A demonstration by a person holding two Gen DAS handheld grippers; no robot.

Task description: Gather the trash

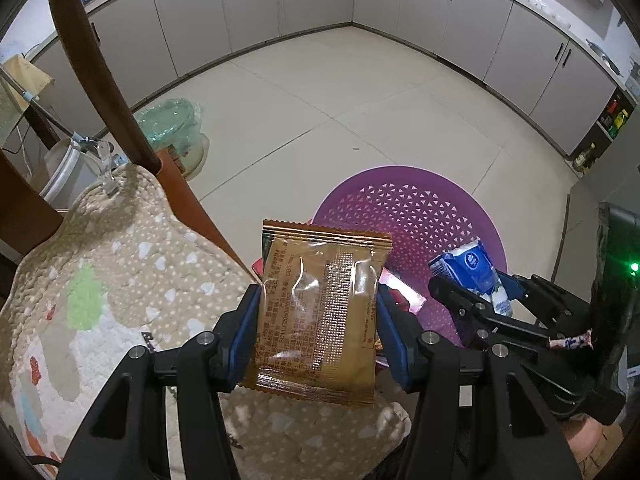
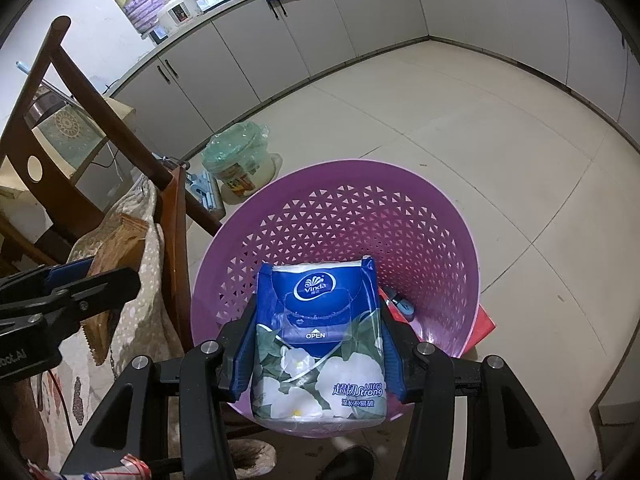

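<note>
**A:** What have you got in your left gripper (image 1: 318,316)?

**B:** Your left fingers are clamped on a brown snack wrapper (image 1: 320,312), one blue pad on each side edge. You're holding it upright over the patterned cushion (image 1: 120,280) on the wooden chair (image 1: 100,64), just beside the purple basket (image 1: 420,216) and not over its mouth.

**A:** And the right?

**B:** Your right gripper (image 2: 318,344) is closed on a blue Vinda tissue pack (image 2: 320,336), gripped at both sides with the "OPEN" flap facing the camera. From your right wrist view the pack sits over the near rim of the purple basket (image 2: 340,216), with its top reaching in above the opening. From the left wrist view you can see the same pack (image 1: 472,272) held at the basket's right side.

**A:** Anything inside the basket already?

**B:** There's something red and flat (image 2: 394,312) against the lower wall, with a small dark piece on it; I can't tell what either is, since the tissue pack covers most of them. A red edge also pokes out beyond the basket's right side.

**A:** What else is around you?

**B:** A bin lined with a green bag (image 2: 240,156) stands on the tiled floor (image 2: 460,140) past the chair, near the grey cabinets (image 2: 320,28).
</note>
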